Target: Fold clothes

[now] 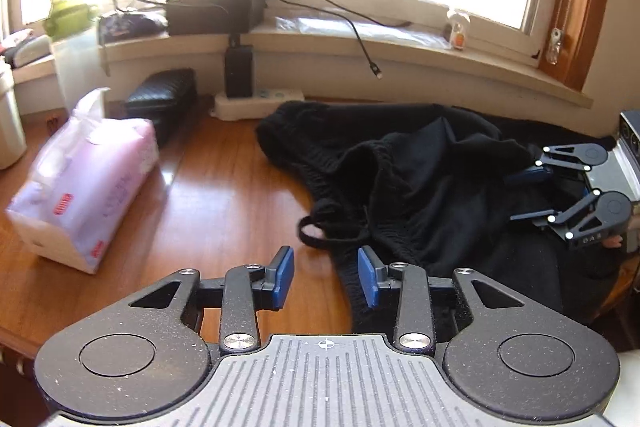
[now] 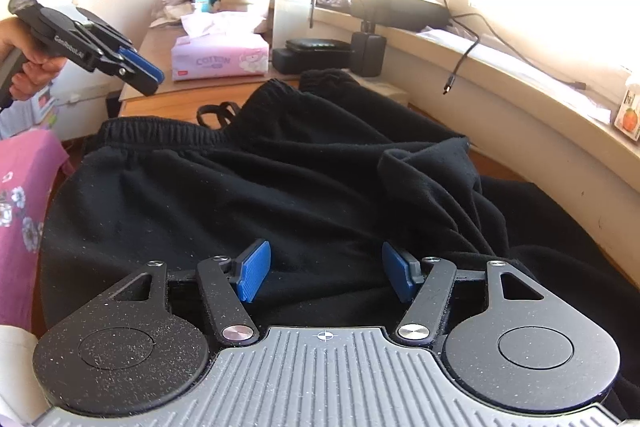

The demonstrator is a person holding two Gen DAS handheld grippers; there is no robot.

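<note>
Black pants with an elastic waistband lie crumpled on the wooden table, a drawstring loop trailing from the waist. My left gripper is open just off the waistband's near edge, with nothing between its blue pads. Seen from the right wrist, the left gripper is raised above the table's far left, held in a hand. My right gripper is open low over the middle of the pants, its pads not pinching any fabric. It also appears at the garment's right side as the right gripper.
A pink tissue pack lies on the table's left. A black case and a white power strip sit by the windowsill, with a cable dangling from the sill. Pink floral cloth is at the near left.
</note>
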